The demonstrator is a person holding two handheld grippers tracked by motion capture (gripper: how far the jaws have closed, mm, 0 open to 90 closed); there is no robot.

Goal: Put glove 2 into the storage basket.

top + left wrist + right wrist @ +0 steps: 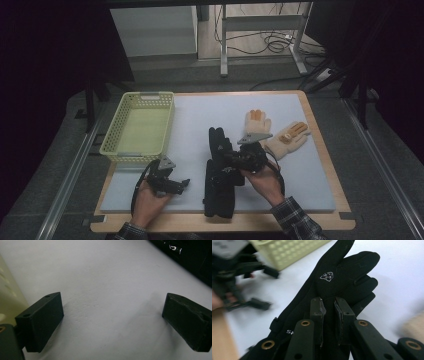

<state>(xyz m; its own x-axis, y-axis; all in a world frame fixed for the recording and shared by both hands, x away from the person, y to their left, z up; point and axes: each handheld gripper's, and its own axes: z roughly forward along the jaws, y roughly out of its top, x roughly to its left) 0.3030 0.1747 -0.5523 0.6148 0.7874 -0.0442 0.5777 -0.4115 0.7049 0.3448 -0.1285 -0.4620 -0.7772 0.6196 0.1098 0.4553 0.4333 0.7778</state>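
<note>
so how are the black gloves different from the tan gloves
The black gloves are dark and lie stacked mid-mat, nearer the person; the tan gloves are pale with orange fingertips and lie spread apart toward the far right. The right tool pinches black glove fabric, while the tan gloves lie untouched. Both pairs rest on the white mat.

**Dim room, lit counter, blur at one claw**

The high view is dark at both sides; the white counter [200, 125] catches soft overhead light without glare. In the left gripper view, faint shadows lie beside the jaws. The right gripper view is smeared at its left and right edges, while the black glove [342, 277] stays fairly sharp.
</note>
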